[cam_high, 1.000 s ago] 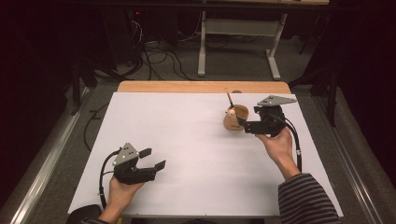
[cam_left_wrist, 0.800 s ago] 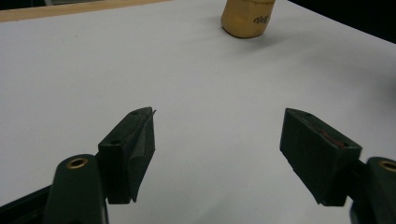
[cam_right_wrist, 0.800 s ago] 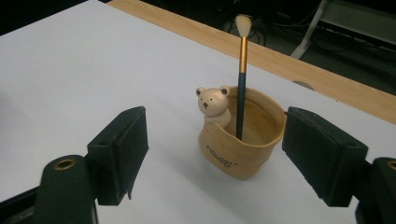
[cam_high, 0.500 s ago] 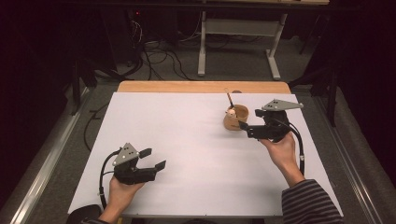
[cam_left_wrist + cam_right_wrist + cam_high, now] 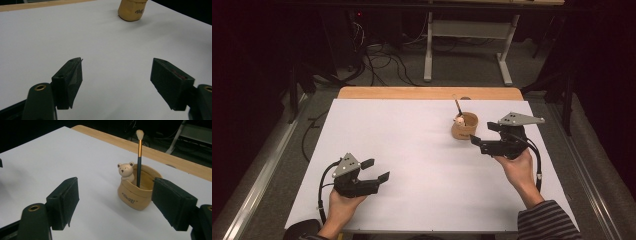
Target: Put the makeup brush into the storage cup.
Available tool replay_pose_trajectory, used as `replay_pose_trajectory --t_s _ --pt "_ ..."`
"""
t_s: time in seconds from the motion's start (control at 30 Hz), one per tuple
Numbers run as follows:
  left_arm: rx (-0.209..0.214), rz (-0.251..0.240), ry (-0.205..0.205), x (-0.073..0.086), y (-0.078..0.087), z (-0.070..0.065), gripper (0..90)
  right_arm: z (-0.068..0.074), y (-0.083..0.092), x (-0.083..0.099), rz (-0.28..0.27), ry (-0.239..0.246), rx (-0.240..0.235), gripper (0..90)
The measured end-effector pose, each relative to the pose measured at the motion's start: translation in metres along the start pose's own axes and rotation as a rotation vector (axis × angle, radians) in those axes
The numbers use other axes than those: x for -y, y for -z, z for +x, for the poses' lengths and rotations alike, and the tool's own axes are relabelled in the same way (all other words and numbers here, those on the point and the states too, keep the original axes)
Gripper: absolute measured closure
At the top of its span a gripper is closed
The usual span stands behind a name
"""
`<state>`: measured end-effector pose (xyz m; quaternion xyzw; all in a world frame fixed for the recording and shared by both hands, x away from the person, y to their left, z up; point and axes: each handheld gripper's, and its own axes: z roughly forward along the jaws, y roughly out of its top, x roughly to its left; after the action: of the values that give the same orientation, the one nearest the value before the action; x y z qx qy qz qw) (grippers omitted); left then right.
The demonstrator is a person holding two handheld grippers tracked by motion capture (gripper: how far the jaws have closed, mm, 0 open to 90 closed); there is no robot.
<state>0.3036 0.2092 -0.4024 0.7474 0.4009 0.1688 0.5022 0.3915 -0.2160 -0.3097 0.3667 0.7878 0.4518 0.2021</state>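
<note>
A tan cup-shaped holder (image 5: 465, 127) with a small bear figure (image 5: 126, 171) on its rim stands at the table's far right. A dark-handled brush (image 5: 139, 157) stands upright in it, bristles up. My right gripper (image 5: 482, 133) is open just right of and nearer than the holder, apart from it. In the right gripper view the holder (image 5: 137, 193) sits beyond the open right gripper (image 5: 115, 195). My left gripper (image 5: 376, 170) is open and holds nothing near the front left. In the left gripper view the left gripper (image 5: 117, 75) points at the distant holder (image 5: 132, 10).
The table is covered by a white sheet (image 5: 412, 145), with a wooden edge (image 5: 427, 93) along the far side. Beyond it are a dark floor, cables and a grey desk frame (image 5: 467, 45).
My right gripper has drawn back from the holder toward the person and slightly right, still open. The left gripper and the holder have stayed in place.
</note>
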Motion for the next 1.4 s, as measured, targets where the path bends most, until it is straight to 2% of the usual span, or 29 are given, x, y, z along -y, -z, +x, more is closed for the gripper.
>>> replay_pose_trajectory --t_s 0.6,0.8,0.97,1.4 --pt "-0.007 -0.01 0.001 0.0 0.002 0.0 26.4 0.01 0.01 0.007 -0.022 0.009 -0.04 23.9" --pt "-0.008 -0.008 -0.001 0.0 0.001 0.0 26.3 0.01 0.015 0.011 -0.031 -0.015 -0.057 24.1" --pt "-0.008 -0.012 0.001 0.0 0.002 0.0 26.3 0.011 0.019 0.014 -0.046 -0.018 -0.057 24.6" --pt "-0.006 -0.01 0.0 0.0 0.002 0.0 26.2 0.013 0.026 0.027 -0.045 -0.033 -0.071 24.8"
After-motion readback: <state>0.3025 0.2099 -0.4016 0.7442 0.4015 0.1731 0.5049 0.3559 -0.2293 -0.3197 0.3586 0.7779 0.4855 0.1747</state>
